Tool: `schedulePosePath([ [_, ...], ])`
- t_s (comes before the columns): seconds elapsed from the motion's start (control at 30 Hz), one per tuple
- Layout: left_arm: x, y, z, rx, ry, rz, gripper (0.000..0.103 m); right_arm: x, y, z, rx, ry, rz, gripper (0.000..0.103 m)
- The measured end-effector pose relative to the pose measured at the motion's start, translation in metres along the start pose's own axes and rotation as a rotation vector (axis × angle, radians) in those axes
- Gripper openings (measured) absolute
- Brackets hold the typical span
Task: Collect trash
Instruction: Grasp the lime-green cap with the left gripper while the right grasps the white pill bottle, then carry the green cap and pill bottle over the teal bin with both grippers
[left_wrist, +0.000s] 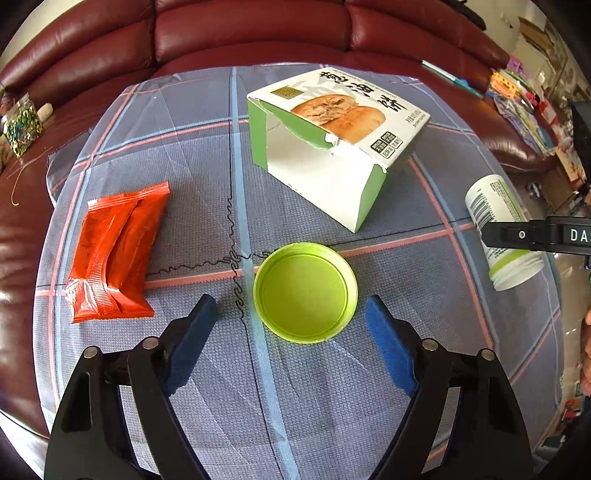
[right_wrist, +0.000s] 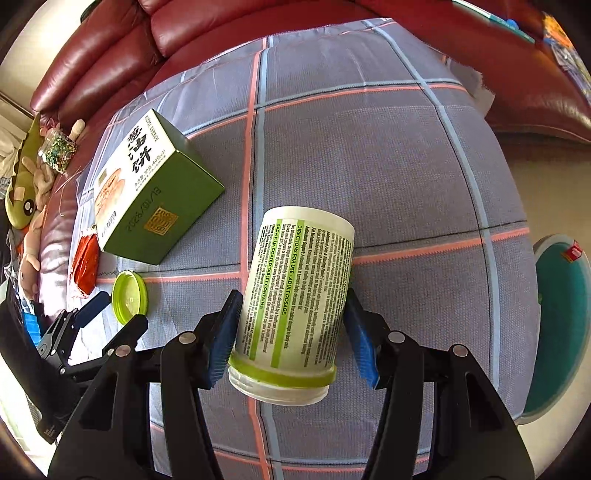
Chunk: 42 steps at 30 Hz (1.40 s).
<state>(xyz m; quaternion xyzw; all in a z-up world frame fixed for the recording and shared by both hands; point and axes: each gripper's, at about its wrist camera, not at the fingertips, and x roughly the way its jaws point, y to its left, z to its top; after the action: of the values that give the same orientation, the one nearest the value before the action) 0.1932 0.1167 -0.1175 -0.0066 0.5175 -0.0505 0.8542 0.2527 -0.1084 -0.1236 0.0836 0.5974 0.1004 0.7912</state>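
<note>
The right tool (right_wrist: 291, 325) was clenched on the white supplement bottle (right_wrist: 295, 295), its blue pads pressed to the label on both sides at lower centre of its view, the open mouth tipped toward the camera, probably ready to carry off. The left tool (left_wrist: 291, 314) hung released, its jaws straddling the upturned green lid (left_wrist: 306, 291) without touching it, apparently lined up to pinch the rim. The torn cake box (left_wrist: 332, 140) and orange packet (left_wrist: 118, 251) lay untouched on the checked cloth (left_wrist: 184, 155).
</note>
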Motion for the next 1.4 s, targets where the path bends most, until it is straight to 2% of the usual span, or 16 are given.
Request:
schedulePosePath([
  [0.1,0.002,-0.005,0.001,0.018,-0.002,0.023,0.083,-0.001,-0.002,-0.005,-0.002,0.001,0.003,0.053],
  [0.13,0.002,-0.006,0.001,0.026,-0.007,0.030,0.079,-0.001,-0.002,-0.006,-0.002,0.000,0.006,0.053],
  [0.17,0.001,-0.009,0.000,0.038,-0.019,0.046,0.072,-0.002,-0.004,-0.008,-0.001,0.000,0.008,0.053],
  [0.2,-0.001,-0.011,0.000,0.046,-0.028,0.038,0.056,-0.003,-0.004,-0.009,0.000,0.000,0.009,0.053],
  [0.5,-0.021,-0.027,-0.004,0.021,-0.038,-0.014,0.056,-0.017,-0.016,-0.024,0.008,-0.013,0.026,0.053],
  [0.7,-0.037,-0.048,-0.007,0.045,-0.049,-0.044,0.056,-0.036,-0.033,-0.038,0.038,-0.041,0.044,0.053],
  [1.2,-0.068,-0.130,-0.006,0.151,-0.067,-0.153,0.056,-0.095,-0.094,-0.069,0.116,-0.142,0.096,0.053],
  [1.4,-0.078,-0.175,-0.003,0.225,-0.082,-0.185,0.056,-0.119,-0.131,-0.079,0.170,-0.190,0.108,0.053],
])
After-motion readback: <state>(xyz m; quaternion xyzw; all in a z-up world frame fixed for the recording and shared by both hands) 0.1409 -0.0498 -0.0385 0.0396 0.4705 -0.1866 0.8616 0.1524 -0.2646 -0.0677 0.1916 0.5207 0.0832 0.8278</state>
